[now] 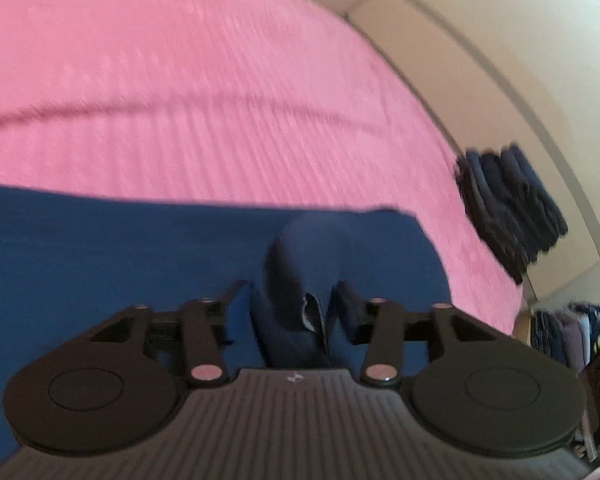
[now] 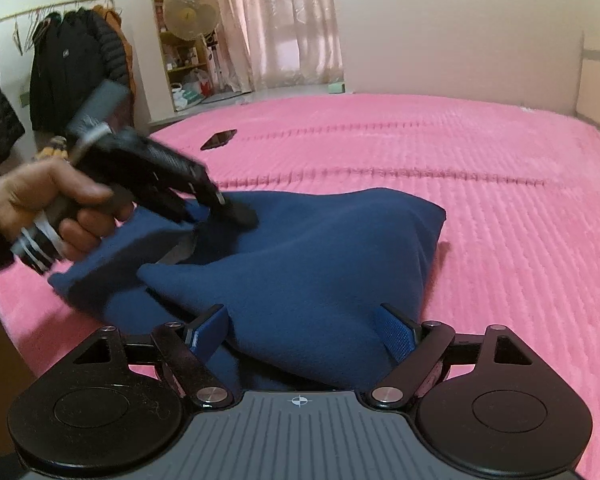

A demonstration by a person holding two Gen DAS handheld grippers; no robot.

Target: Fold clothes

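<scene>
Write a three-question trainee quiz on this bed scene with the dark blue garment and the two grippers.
1. True or false: the left gripper is shut on a fold of the dark blue fleece garment.
2. How do the right gripper's jaws stand? A) spread wide on either side of the garment, B) clamped shut on the flat black phone, C) closed on nothing.
3. Fill in: the flat black phone lies on the ______ bedspread.

Key: 1 true. 2 A. 3 pink. In the left wrist view the dark cloth is pinched between the narrow jaws; the folded stack of dark clothes sits apart, at the bed's edge.
</scene>
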